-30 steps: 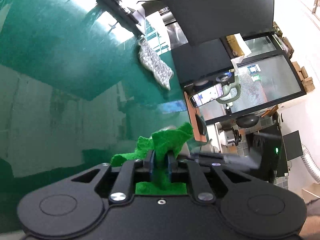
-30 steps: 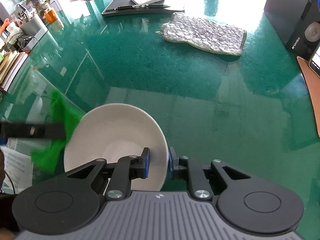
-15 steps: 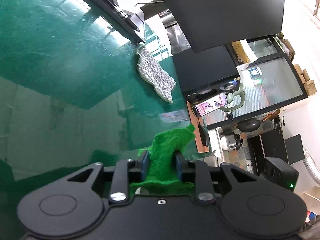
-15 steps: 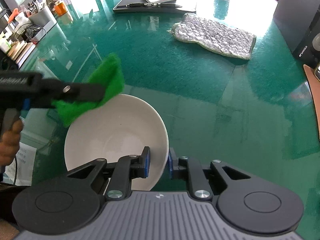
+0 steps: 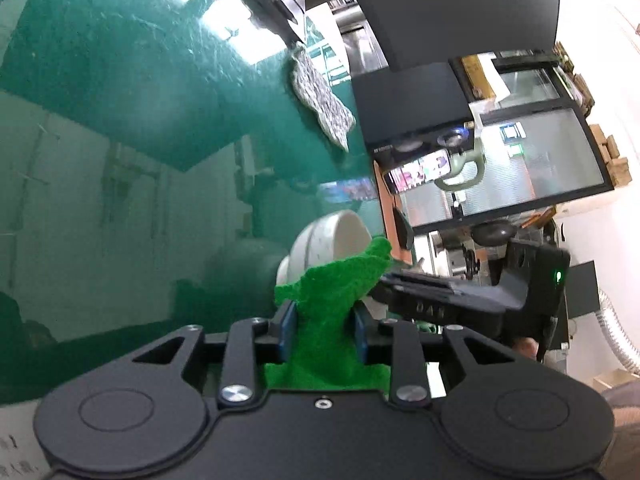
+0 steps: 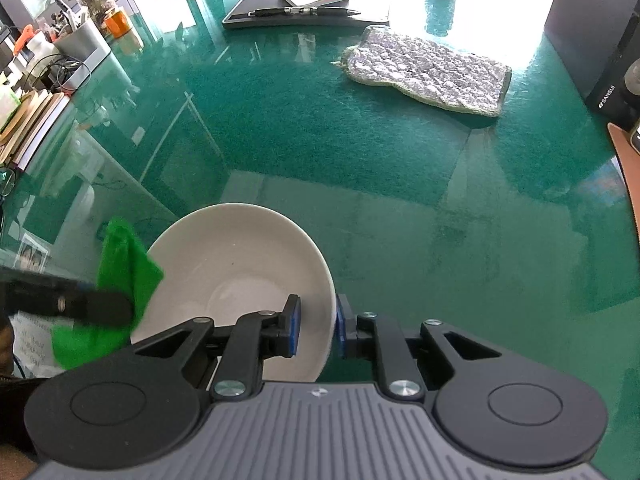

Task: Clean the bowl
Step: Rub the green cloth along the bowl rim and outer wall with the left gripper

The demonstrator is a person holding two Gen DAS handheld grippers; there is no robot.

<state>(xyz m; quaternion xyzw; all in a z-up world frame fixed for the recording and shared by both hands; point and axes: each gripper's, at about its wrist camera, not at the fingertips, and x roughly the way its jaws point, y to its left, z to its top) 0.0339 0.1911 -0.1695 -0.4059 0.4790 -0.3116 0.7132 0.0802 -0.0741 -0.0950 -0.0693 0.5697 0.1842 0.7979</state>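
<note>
Both jaws are gripping: right gripper (image 6: pixel 316 330) pinching the bowl (image 6: pixel 240 272) rim, left gripper (image 5: pixel 322 334) clamping the cloth (image 6: pixel 120 280) beside it; I'm wanting full cloth contact inside.

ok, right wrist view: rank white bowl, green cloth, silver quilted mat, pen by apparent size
1. white bowl, largest, though it is nearest the camera, which inflates it
2. silver quilted mat, farther back, so true size against the bowl is unsure
3. green cloth, partly hidden by the left gripper
4. pen
</note>
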